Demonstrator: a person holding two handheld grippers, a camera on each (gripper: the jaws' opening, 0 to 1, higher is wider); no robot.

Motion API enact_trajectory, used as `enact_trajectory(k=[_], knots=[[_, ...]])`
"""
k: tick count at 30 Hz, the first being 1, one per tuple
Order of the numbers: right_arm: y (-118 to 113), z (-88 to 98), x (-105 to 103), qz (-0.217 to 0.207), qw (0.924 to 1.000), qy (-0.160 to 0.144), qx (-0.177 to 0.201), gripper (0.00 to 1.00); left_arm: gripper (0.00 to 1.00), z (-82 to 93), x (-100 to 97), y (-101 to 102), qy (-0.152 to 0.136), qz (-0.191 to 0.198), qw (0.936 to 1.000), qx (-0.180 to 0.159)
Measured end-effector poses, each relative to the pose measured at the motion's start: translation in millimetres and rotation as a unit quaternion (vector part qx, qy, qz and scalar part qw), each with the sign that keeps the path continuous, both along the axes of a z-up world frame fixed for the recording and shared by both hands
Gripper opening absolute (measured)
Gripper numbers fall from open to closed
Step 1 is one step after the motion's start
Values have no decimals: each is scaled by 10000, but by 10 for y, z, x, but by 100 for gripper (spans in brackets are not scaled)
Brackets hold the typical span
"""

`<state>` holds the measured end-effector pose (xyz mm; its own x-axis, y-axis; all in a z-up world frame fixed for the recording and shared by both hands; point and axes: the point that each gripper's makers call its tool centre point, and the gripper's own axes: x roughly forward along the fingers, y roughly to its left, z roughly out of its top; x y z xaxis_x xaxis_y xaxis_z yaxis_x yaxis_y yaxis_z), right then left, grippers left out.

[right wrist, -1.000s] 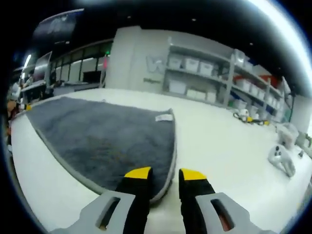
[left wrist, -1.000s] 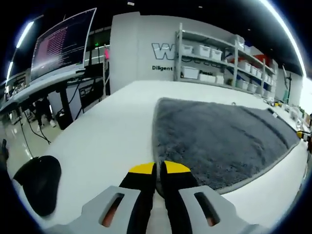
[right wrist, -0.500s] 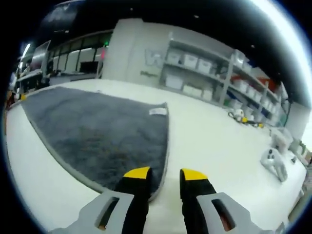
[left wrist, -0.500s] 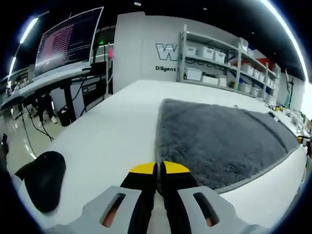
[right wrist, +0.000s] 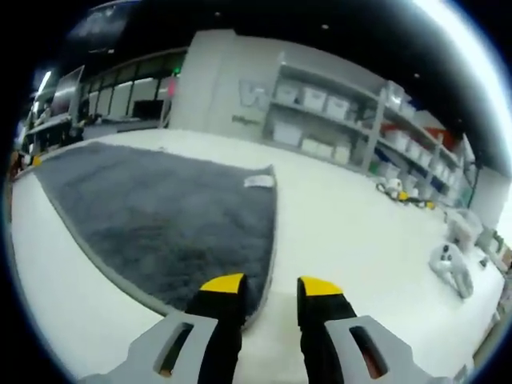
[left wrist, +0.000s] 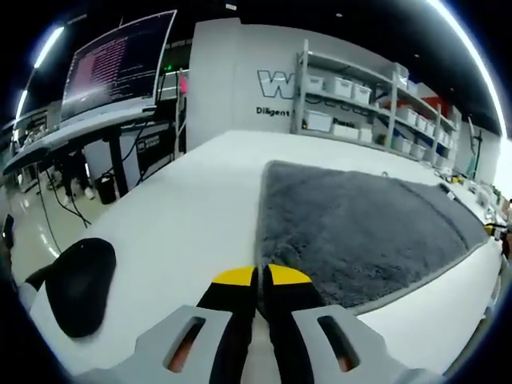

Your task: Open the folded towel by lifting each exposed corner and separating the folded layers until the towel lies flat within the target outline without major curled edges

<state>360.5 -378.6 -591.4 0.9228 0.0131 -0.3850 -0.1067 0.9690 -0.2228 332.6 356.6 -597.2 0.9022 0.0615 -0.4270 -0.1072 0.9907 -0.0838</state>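
Note:
A grey fluffy towel [left wrist: 360, 224] lies spread flat on the white table [left wrist: 184, 216]. In the left gripper view its near corner runs right up to the yellow tips of my left gripper [left wrist: 260, 277], whose jaws are pressed together on that corner. In the right gripper view the towel [right wrist: 152, 208] stretches away to the left, with a white label [right wrist: 258, 182] at its far corner. My right gripper [right wrist: 270, 286] stands open at the other near corner. Its left fingertip [right wrist: 222, 285] is over the towel's edge and its right one is over bare table.
A black rounded object [left wrist: 78, 284] sits at the table's left edge. A monitor [left wrist: 120, 60] on a desk stands beyond it. Shelves with white bins [left wrist: 352, 104] line the back wall. A white handheld device [right wrist: 452, 268] and small items [right wrist: 394, 189] lie on the table's right part.
Both views have drifted slightly with the hands. The towel lies as before, and the jaws of both grippers stand the same.

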Motion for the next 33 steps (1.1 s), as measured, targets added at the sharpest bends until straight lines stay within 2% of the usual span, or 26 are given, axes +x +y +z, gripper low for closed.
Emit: enact_trajectory(k=[7,10,12,18,20,22,24,25,26,28,29,30,31,33], knots=[[-62,2,-24,-27,9998,182,80,22,4,-4,15,4,-37,-50,10000,-59],[-84,-14,-55,-56,9996,276,32,17,4,-2,18,0,-37,-69,10000,-39],[-117,-11,-68,-129,9995,273,-75,20,4,-3,17,-5,-42,-76,10000,-37],[-119,-11,-75,-154,9994,299,-48,21,4,5,9,-8,-58,-109,9999,-114],[-126,-4,-71,-171,9994,298,-79,23,8,6,7,-19,-53,-150,9998,-104],[-139,12,-64,-192,9994,265,-80,29,19,13,8,-24,-51,-242,9997,19],[-143,76,-49,-142,9998,155,-10,38,47,78,31,-29,-250,-291,9992,51],[-118,121,-39,-103,9999,75,57,42,57,145,58,-69,-436,-418,9982,41],[-86,178,-18,-49,9999,-40,104,52,65,196,60,-101,-549,-471,9974,-46],[-29,320,45,62,9993,-354,88,75,74,257,57,-114,-601,-523,9968,-108],[-28,345,67,51,9993,-370,90,91,84,322,86,-128,-755,-571,9955,-80],[-12,392,98,64,9989,-456,98,100,94,387,122,-127,-921,-592,9940,-12],[-9,422,112,68,9987,-488,136,98,98,397,133,-132,-929,-613,9938,31],[-2,560,201,22,9958,-810,431,100,100,318,160,-168,-589,-780,9952,52]])
